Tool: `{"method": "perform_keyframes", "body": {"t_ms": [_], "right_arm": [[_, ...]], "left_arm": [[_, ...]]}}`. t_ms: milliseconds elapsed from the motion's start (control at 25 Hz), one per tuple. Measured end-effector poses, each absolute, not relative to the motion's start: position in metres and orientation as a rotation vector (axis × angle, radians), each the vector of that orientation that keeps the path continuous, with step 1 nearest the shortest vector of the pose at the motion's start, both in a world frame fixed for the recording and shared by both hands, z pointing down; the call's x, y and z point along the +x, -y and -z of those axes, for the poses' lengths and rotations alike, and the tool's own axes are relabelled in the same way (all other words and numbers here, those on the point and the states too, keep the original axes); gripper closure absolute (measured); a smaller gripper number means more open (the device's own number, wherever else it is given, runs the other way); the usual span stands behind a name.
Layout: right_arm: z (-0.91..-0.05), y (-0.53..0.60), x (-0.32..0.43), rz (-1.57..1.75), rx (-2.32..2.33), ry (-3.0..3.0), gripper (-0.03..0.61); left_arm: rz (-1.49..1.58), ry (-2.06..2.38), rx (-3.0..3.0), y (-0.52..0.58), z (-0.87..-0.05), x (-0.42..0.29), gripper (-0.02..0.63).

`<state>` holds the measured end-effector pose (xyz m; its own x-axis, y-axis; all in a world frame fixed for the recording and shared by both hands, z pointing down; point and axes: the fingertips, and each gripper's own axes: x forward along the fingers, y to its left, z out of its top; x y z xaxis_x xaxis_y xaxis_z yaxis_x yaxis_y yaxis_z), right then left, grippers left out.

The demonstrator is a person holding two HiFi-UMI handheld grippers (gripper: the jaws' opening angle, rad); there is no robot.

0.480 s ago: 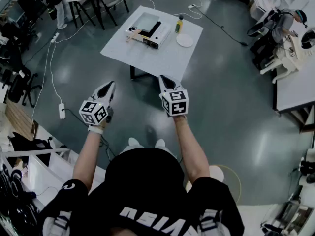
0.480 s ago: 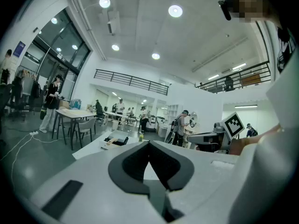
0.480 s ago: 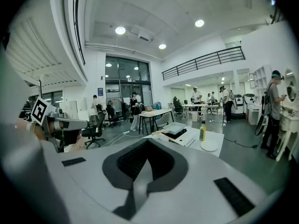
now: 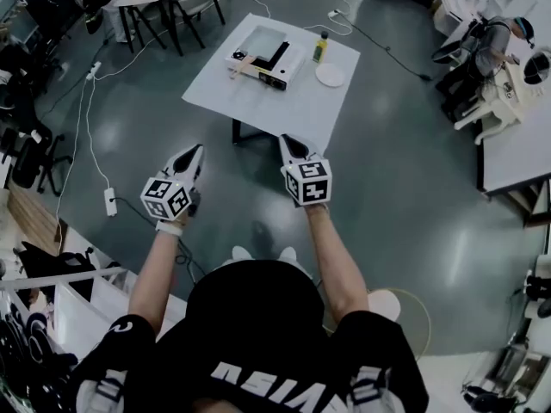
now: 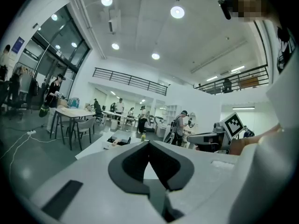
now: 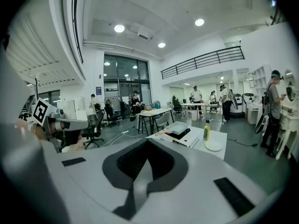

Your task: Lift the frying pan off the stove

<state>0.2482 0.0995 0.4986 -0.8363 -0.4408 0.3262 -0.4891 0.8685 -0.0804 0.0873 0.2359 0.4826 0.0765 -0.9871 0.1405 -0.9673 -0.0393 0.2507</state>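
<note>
Grey workshop floor (image 4: 387,196), white table (image 4: 258,106) well ahead, frying pan (image 4: 257,41) sitting on the stove (image 4: 277,69); your left gripper (image 4: 195,151) and right gripper (image 4: 287,141) are both closed, empty, so it looks like approach stage, next you'd walk up and open one for the handle

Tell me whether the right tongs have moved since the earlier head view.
No, not noticeably. The right tongs, shut and empty, sit just as close to the near edge of the white square table as before.
</note>
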Motion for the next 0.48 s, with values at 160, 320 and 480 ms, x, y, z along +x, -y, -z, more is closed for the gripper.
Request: {"method": "perform_keyframes", "body": {"t_ms": [160, 320, 480], "right_arm": [[-0.500, -0.101, 0.227, -0.246, 0.729, 2.746, 0.583], [-0.499, -0.103, 0.204, -0.237, 0.757, 2.744, 0.583], [-0.498, -0.106, 0.185, -0.229, 0.782, 2.748, 0.583]], "left_arm": [[0.102, 1.935, 2.098, -0.236, -0.485, 0.066, 0.615], [0.089, 1.904, 2.128, -0.236, -0.489, 0.045, 0.615], [0.077, 1.880, 2.149, -0.236, -0.493, 0.024, 0.615]]}}
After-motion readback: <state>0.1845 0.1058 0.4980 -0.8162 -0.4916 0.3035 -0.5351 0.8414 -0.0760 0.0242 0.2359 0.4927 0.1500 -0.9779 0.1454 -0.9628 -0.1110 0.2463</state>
